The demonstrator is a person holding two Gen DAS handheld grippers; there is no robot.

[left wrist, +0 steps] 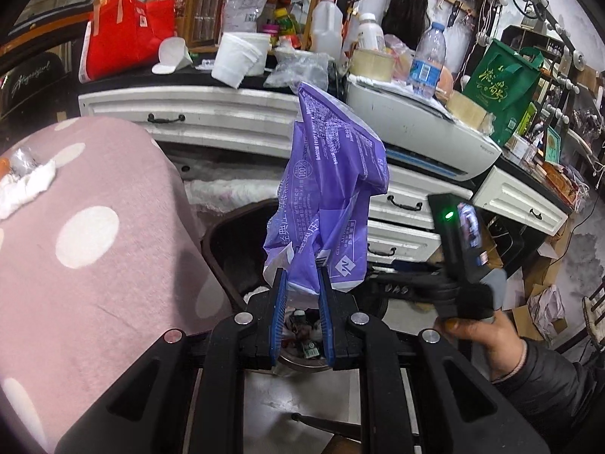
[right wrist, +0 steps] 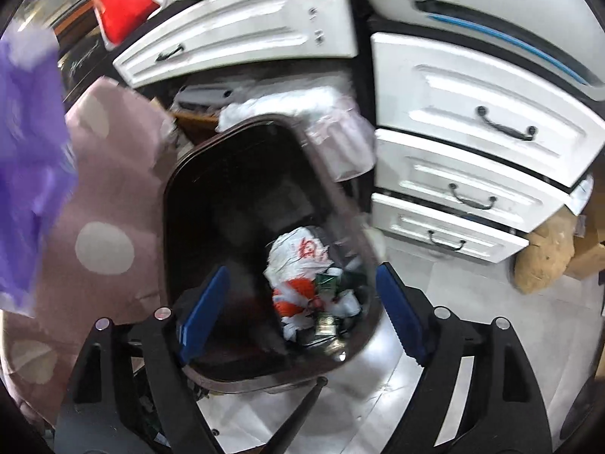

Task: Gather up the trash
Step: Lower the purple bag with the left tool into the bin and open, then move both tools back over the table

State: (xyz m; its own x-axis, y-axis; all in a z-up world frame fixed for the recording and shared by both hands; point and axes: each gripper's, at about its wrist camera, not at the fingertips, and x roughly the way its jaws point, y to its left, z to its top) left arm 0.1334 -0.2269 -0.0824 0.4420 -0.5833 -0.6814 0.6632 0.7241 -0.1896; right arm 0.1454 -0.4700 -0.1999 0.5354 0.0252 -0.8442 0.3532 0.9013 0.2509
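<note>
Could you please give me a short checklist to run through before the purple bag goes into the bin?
1. Left gripper shut on the purple bag: ok.
2. Right gripper open, nothing between its fingers: ok.
3. Bin mouth unblocked from above: ok.
4. Room left in the bin above the trash at its bottom: ok.
5. Purple bag directly over the bin mouth: cannot tell; the bag stands up from the fingers, with the bin behind and below it.
6. Purple bag clear of the pink dotted cloth: ok in the left view.
</note>
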